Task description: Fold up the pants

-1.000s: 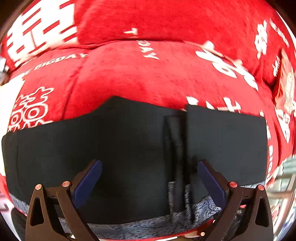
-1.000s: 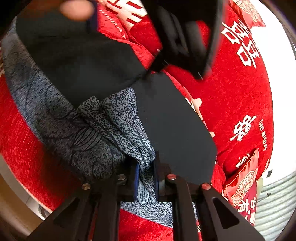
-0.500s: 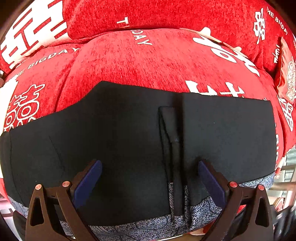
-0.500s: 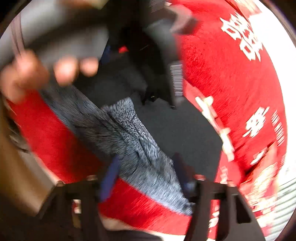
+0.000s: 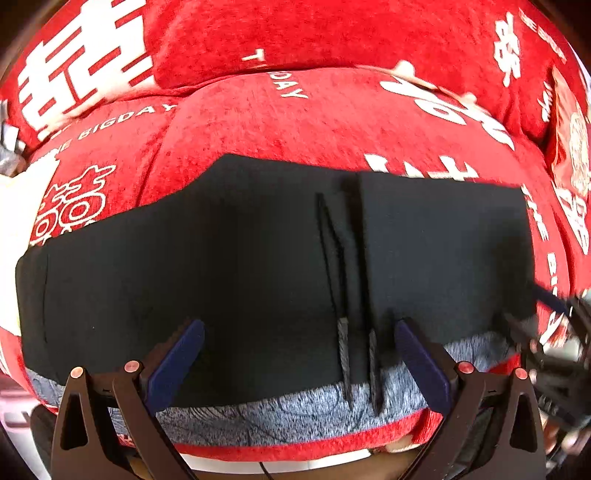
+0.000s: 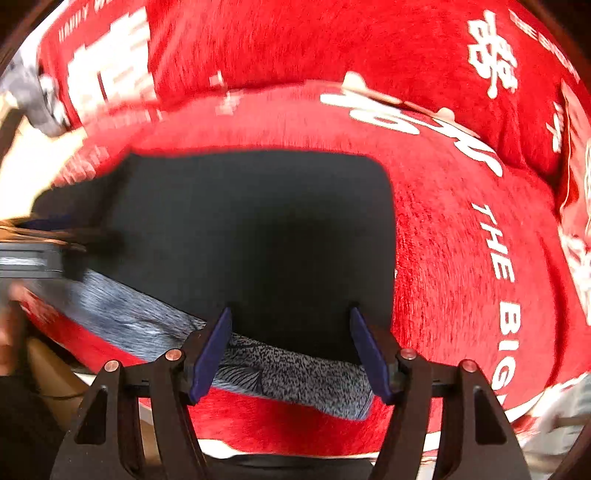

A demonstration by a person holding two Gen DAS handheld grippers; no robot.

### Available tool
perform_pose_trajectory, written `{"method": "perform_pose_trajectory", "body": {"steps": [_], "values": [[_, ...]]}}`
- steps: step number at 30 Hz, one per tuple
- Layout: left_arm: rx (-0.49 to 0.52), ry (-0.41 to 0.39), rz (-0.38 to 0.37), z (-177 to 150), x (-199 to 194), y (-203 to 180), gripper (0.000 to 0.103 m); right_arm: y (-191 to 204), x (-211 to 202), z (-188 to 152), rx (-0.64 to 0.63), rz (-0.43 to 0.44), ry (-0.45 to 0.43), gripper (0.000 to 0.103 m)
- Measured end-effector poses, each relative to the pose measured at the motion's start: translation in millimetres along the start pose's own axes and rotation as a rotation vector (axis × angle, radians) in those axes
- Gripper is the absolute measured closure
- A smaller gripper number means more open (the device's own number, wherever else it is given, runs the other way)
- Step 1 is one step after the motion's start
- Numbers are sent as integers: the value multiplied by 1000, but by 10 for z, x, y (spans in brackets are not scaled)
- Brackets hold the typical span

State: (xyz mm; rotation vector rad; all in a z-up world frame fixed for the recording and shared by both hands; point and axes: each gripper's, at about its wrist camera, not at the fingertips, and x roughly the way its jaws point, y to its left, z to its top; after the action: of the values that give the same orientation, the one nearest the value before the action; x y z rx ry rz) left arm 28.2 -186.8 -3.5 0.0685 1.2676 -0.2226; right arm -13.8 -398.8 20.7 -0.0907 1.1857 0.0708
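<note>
Black pants (image 5: 258, 266) lie flat across a red sofa seat (image 5: 295, 122), with a grey patterned band (image 5: 295, 417) along their near edge and two dark drawstrings (image 5: 341, 332) running down the middle. My left gripper (image 5: 299, 328) hovers open over the near part of the pants, with nothing between its pads. In the right wrist view the right end of the pants (image 6: 258, 229) fills the middle, and the grey band (image 6: 288, 373) shows below it. My right gripper (image 6: 290, 317) stands open above that near edge and holds nothing.
The seat and back cushion (image 5: 332, 33) wear a red cover with white characters and lettering. A red printed packet (image 5: 569, 140) lies at the far right. The sofa's front edge (image 5: 295, 458) runs just under the grippers. Blurred tool parts show at the frame sides.
My right gripper let go of the bunched grey patterned fabric, opened, and swung round to above the right end of the pants. The left gripper shifted slightly and stayed open.
</note>
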Motion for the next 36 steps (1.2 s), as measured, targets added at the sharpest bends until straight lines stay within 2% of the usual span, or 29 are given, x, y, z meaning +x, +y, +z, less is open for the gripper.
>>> {"method": "perform_pose_trajectory", "body": {"steps": [2,5,8,9,14,19,23,27,29,36], "values": [[36,18,29,-41,96,-62,0,28,15,98,3,1,0,28],[-5,34,-1,-72,172,-15,0,24,62,222,11,-32,5,28],[-5,29,-10,-77,176,7,0,-20,95,390,19,-47,-1,27],[-8,26,-10,-80,177,8,0,-45,145,483,18,-43,4,25],[-11,15,-3,-94,181,-14,0,-63,454,806,19,-36,40,3],[-4,9,-4,-112,177,6,0,-134,466,932,73,-37,68,0],[-9,5,-6,-113,174,-2,0,-110,243,842,156,-9,9,0],[-28,14,-39,-131,139,51,0,132,308,690,81,-78,23,0],[-25,19,-64,-161,122,92,0,233,332,518,59,-137,18,0],[-31,30,-131,-212,71,225,0,294,19,-94,53,-156,-18,0]]}}
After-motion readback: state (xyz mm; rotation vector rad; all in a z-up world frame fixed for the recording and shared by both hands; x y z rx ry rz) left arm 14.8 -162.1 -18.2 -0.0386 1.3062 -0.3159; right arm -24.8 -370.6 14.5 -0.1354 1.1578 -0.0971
